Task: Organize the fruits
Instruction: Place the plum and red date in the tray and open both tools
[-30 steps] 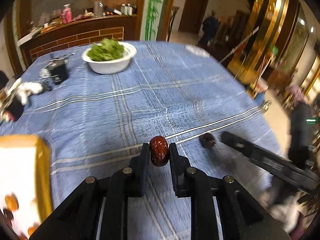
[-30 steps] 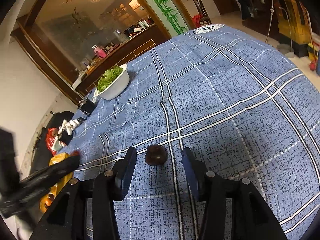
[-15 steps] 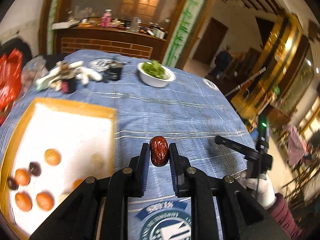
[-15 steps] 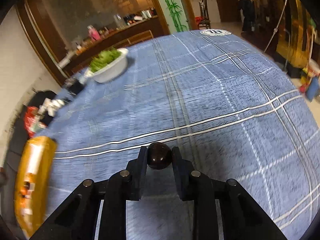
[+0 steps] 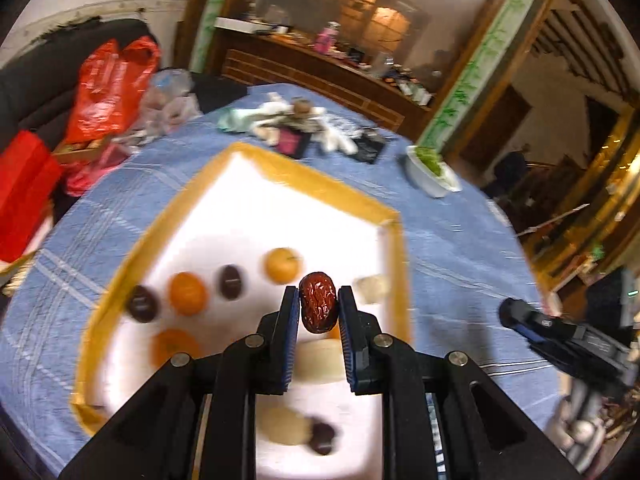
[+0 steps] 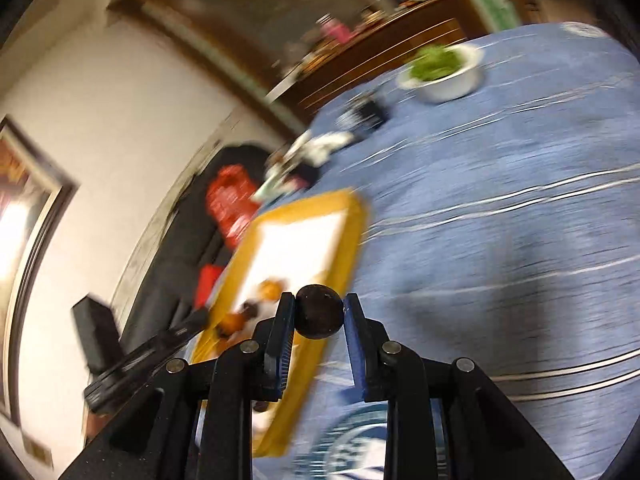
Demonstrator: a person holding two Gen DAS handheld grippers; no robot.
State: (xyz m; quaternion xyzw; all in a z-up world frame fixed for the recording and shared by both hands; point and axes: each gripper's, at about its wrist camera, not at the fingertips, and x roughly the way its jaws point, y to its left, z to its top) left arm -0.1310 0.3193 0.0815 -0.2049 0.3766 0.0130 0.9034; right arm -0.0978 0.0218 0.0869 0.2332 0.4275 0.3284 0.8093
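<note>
Left tongs [image 5: 319, 307] clenched on a wrinkled red date [image 5: 318, 302], pinched upright between both blue-padded fingers [image 5: 289, 320] and held above the near right part of a yellow-rimmed white tray [image 5: 394, 240]. Beyond the left tongs, on the tray floor: a round yellow-orange fruit [image 5: 282, 265] just ahead and slightly left, a dark oval fruit [image 5: 231, 282] further left, an orange fruit [image 5: 187, 293] beside that, and another dark fruit [image 5: 141, 303] nearest the tray's left rim. A pale lump [image 5: 371, 288] just right of the tongs, close to the right rim. Under and behind the fingers, a second orange fruit [image 5: 174, 346], a pale round fruit [image 5: 282, 424] and a small dark one [image 5: 322, 436] touching it, all blurred. Far ahead and right, a white bowl of greens [image 5: 434, 170] on the blue checked bench [image 5: 460, 248]; ahead and left, red plastic bags [image 5: 110, 88].

Right tongs [image 6: 319, 317] clenched on a dark round fruit [image 6: 319, 316], gripped between both fingers and held over the tray's right rim [image 6: 352, 236], with the bench cloth to the right. Much motion blur in this view; fruit on the tray just left of the tongs only vaguely visible.
</note>
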